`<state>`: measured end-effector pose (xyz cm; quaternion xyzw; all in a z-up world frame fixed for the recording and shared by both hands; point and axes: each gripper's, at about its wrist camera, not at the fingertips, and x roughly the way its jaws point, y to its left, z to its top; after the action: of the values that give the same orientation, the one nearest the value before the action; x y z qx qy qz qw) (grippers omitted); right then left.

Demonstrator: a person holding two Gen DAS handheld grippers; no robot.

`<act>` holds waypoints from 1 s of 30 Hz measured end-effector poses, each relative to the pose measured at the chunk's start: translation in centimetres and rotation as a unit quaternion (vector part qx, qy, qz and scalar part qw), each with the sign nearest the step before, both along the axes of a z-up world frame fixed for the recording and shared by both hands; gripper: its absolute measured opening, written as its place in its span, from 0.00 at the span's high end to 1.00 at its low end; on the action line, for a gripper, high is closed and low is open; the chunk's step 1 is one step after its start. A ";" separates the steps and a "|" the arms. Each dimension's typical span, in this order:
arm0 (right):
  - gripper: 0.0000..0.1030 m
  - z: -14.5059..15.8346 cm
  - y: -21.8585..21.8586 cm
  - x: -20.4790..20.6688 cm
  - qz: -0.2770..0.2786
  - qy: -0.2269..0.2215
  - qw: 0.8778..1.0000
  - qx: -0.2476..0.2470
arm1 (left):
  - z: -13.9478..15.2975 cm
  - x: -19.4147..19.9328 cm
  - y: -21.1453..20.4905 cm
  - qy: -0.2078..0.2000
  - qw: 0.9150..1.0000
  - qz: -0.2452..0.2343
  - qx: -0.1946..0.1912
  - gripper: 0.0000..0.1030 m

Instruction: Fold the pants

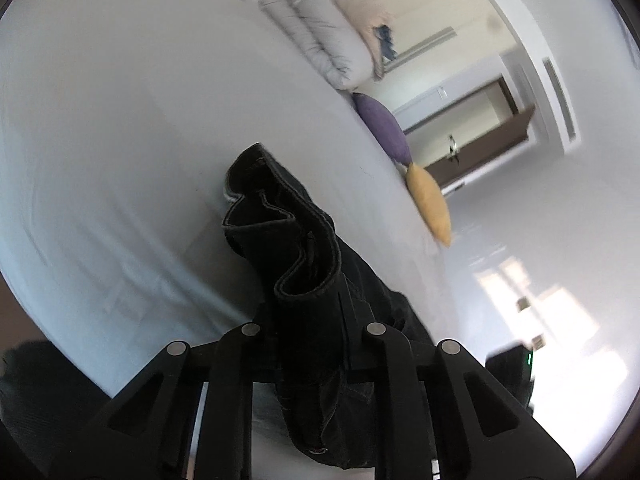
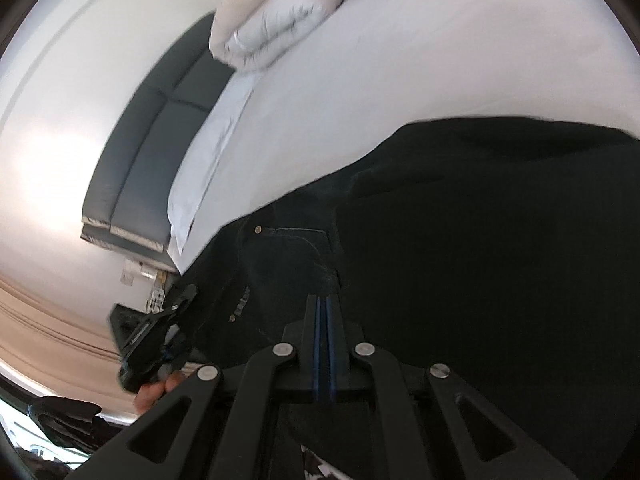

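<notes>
Over on the left, the left gripper (image 1: 312, 320) is clenched on a bunched fold of the black pants (image 1: 296, 248), the dark cloth squeezed between its fingers and rising past them in a wavy, stitched hem edge above the bed. The pale bed sheet (image 1: 120, 140) spreads wide beneath and to the left. At the far side of the bed lies a rolled duvet (image 1: 320, 36), and along the bed's right edge sit a purple cushion (image 1: 384, 128) and, nearer, a yellow cushion (image 1: 430, 204). Beyond them a dark wooden door (image 1: 480, 152) stands in the far wall.

To the right, the right gripper (image 2: 323, 304) has its blue-lined fingers pressed together; the waist of the pants, rivet and pocket seam showing, lies right at the tips, but I cannot tell whether cloth is pinched there. The rest of the pants drapes dark across the near right. A grey headboard (image 2: 152, 152) and a white pillow (image 2: 212, 152) lie far left.
</notes>
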<state>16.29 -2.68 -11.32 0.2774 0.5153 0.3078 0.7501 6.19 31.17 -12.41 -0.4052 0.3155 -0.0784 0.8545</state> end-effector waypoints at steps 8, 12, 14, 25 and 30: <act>1.00 -5.2 2.3 1.6 -0.004 0.062 0.998 -0.015 | 4.1 0.0 -4.7 -0.041 0.993 -0.049 0.104 0.84; 1.00 -5.7 2.5 1.2 -0.010 0.051 0.999 -0.017 | 5.8 -0.2 -8.1 -0.059 0.984 -0.082 0.147 0.84; 1.00 -5.8 2.6 1.0 -0.013 0.044 0.999 -0.018 | 6.8 0.4 -10.2 -0.066 0.979 -0.098 0.168 0.84; 0.32 -2.6 -12.1 -2.6 -0.116 0.018 0.982 0.148 | 9.1 2.5 -27.7 -0.083 0.924 -0.240 0.287 0.84; 0.30 -3.8 -16.4 -4.4 -0.127 0.024 0.978 0.163 | 5.2 1.0 -38.8 -0.079 0.855 -0.339 0.385 0.84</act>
<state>11.88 -19.11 -15.11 0.4663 0.4366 0.2829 0.7155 7.21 -7.67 -7.18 0.0958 0.3701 -0.2673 0.8845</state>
